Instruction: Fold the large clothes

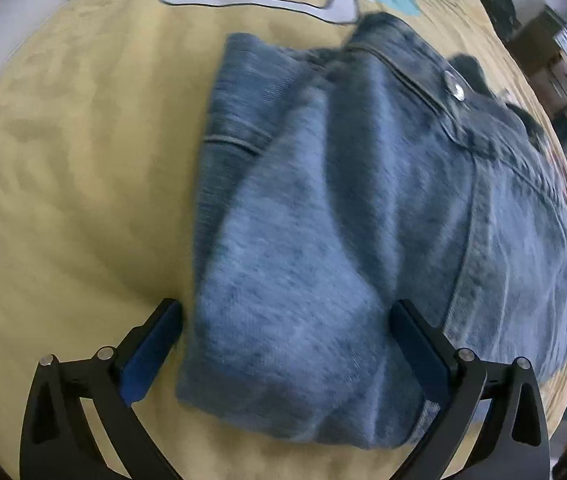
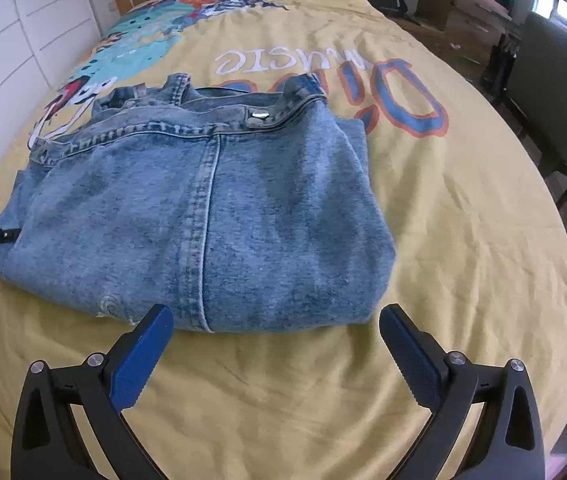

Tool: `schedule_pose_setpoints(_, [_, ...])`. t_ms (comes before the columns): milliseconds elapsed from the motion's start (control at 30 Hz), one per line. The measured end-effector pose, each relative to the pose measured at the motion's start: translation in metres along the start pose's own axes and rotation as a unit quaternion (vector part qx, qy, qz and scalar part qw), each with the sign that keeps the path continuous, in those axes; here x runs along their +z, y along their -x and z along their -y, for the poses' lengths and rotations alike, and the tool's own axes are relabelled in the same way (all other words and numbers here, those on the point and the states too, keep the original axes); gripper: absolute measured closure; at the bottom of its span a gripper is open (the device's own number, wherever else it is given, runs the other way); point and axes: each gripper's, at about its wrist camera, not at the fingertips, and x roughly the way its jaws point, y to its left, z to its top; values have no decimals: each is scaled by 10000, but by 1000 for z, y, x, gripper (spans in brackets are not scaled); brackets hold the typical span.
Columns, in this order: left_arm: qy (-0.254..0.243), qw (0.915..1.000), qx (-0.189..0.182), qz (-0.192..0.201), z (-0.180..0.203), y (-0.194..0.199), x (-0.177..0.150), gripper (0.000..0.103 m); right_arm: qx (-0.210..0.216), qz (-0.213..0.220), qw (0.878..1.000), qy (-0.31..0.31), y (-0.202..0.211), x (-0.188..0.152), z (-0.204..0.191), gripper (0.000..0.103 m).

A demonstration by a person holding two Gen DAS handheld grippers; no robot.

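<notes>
Folded jeans [image 2: 203, 216] lie on the yellow bedspread [image 2: 463, 240], waistband at the far side. My left gripper [image 1: 287, 320] is spread wide, straddling the jeans' left end without clamping. My right gripper [image 2: 275, 328] hangs released just near of the fold, empty.

Folded light-blue denim jeans [image 2: 203, 216] lie flat on the bed, waistband farthest away

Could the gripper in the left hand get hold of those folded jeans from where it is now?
Probably yes. The left gripper stands wide open with the near corner of the folded jeans already between its fingers, and nothing lies on the yellow bedspread to block it.
</notes>
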Motion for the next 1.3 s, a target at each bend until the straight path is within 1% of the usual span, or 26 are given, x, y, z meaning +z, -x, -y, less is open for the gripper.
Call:
schedule_pose_setpoints(33, [-12, 10000, -14, 34, 1, 1, 0, 13, 11, 4, 10000, -19, 0, 0, 0, 0])
schedule_pose_setpoints(67, [-71, 9999, 2, 79, 4, 3, -2, 17, 23, 13, 10000, -41, 1, -1, 1, 0])
schedule_pose_setpoints(100, [-141, 9999, 1, 94, 7, 5, -3, 29, 35, 23, 10000, -60, 1, -2, 1, 0])
schedule_pose_setpoints(133, [-226, 9997, -43, 109, 11, 8, -4, 47, 47, 23, 10000, -72, 2, -2, 1, 0])
schedule_pose_setpoints(167, [-272, 9995, -36, 124, 18, 11, -8, 58, 55, 23, 10000, -79, 2, -2, 2, 0])
schedule_pose_setpoints(200, [-368, 9991, 103, 165, 23, 16, -10, 75, 57, 27, 9999, -83, 3, -3, 2, 0])
schedule_pose_setpoints(233, [-460, 9986, 170, 183, 27, 18, -10, 84, 60, 36, 9999, -88, 3, -3, 3, 0])
schedule_pose_setpoints(267, [-499, 9984, 167, 206, 30, 20, -13, 86, 68, 52, 9999, -104, 4, -4, 4, 0])
schedule_pose_setpoints(300, [-506, 9982, 46, 334, 34, 29, -15, 89, 85, 67, 9999, -123, 5, -4, 5, 0])
schedule_pose_setpoints(367, [-588, 9970, -94, 490, 45, 43, -14, 91, 93, 98, 9998, -170, 6, -5, 9, 0])
schedule_pose_setpoints(433, [-623, 9952, -324, 683, 58, 64, -13, 93, 50, 112, 9997, -191, 7, -5, 13, 0])
schedule_pose_setpoints(500, [-757, 9924, -522, 822, 80, 86, -12, 93, 60, 153, 9996, -248, 10, -5, 19, 0])
schedule_pose_setpoints(567, [-897, 9892, -677, 938, 108, 100, -1, 94, 56, 200, 9993, -311, 13, -6, 25, 0])
schedule_pose_setpoints(600, [-972, 9868, -835, 987, 122, 110, 4, 94, 55, 220, 9992, -343, 14, -6, 28, 0])
schedule_pose_setpoints(667, [-1055, 9829, -1119, 1008, 155, 118, 20, 94, 39, 258, 9987, -439, 18, -6, 37, 0])
schedule_pose_setpoints(733, [-1297, 9763, -1369, 1063, 194, 133, 27, 94, 24, 304, 9981, -543, 22, -6, 46, 0])
schedule_pose_setpoints(767, [-1385, 9742, -1423, 1069, 207, 135, 27, 94, 28, 341, 9976, -596, 25, -6, 51, 0])
schedule_pose_setpoints(833, [-1631, 9689, -1551, 1030, 249, 135, 30, 95, 1, 406, 9974, -604, 30, -3, 60, 0])
schedule_pose_setpoints(900, [-1930, 9623, -1690, 906, 297, 126, 27, 95, -82, 463, 9971, -590, 36, -1, 67, 0])
schedule_pose_setpoints(967, [-2177, 9572, -1749, 761, 338, 111, 17, 95, -86, 521, 9967, -620, 42, 0, 75, 0])
schedule_pose_setpoints(1033, [-2348, 9537, -1781, 608, 372, 88, 5, 95, -70, 544, 9963, -660, 46, 0, 83, 0])
schedule_pose_setpoints(1100, [-2576, 9502, -1725, 302, 404, 57, -11, 95, -69, 525, 9965, -653, 48, -2, 90, 0])
schedule_pose_setpoints(1133, [-2607, 9507, -1663, 210, 413, 43, -17, 95, -108, 502, 9966, -642, 48, -3, 93, 0])
schedule_pose_setpoints(1200, [-2535, 9546, -1565, -26, 425, 13, -27, 95, -190, 402, 9967, -675, 44, -9, 100, 0])
schedule_pose_setpoints(1300, [-2436, 9608, -1313, -196, 430, -19, -37, 95, -278, 240, 9961, -801, 34, -17, 111, 0])
